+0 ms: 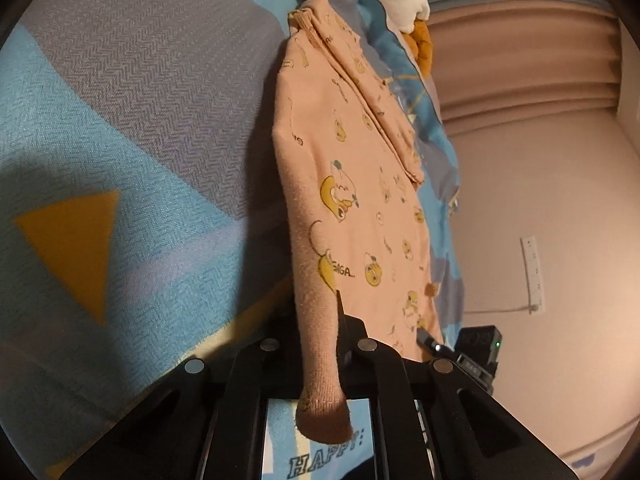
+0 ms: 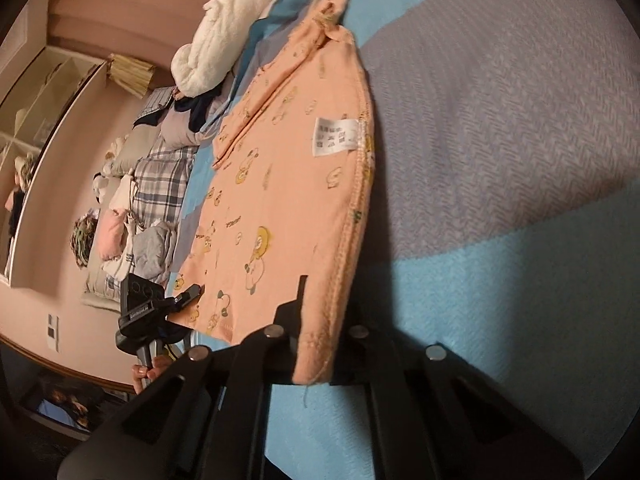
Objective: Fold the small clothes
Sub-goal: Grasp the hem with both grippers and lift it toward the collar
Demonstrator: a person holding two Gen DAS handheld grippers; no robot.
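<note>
A small peach garment (image 1: 352,184) printed with yellow cartoon figures is stretched above the bedsheet (image 1: 120,120). My left gripper (image 1: 324,344) is shut on its near corner, which hangs down between the fingers. In the right wrist view the same garment (image 2: 288,184) shows its inside, with a white care label (image 2: 335,136). My right gripper (image 2: 320,332) is shut on its other near corner at the stitched hem. Each gripper also shows in the other's view: the right one (image 1: 472,344) and the left one (image 2: 160,308), at the garment's far edge.
The bedsheet (image 2: 500,160) is blue and grey with a yellow triangle (image 1: 76,248). A white fluffy item (image 2: 224,32) and a pile of clothes and pillows (image 2: 152,184) lie along the bed's far side. Pink wall with a socket (image 1: 532,272).
</note>
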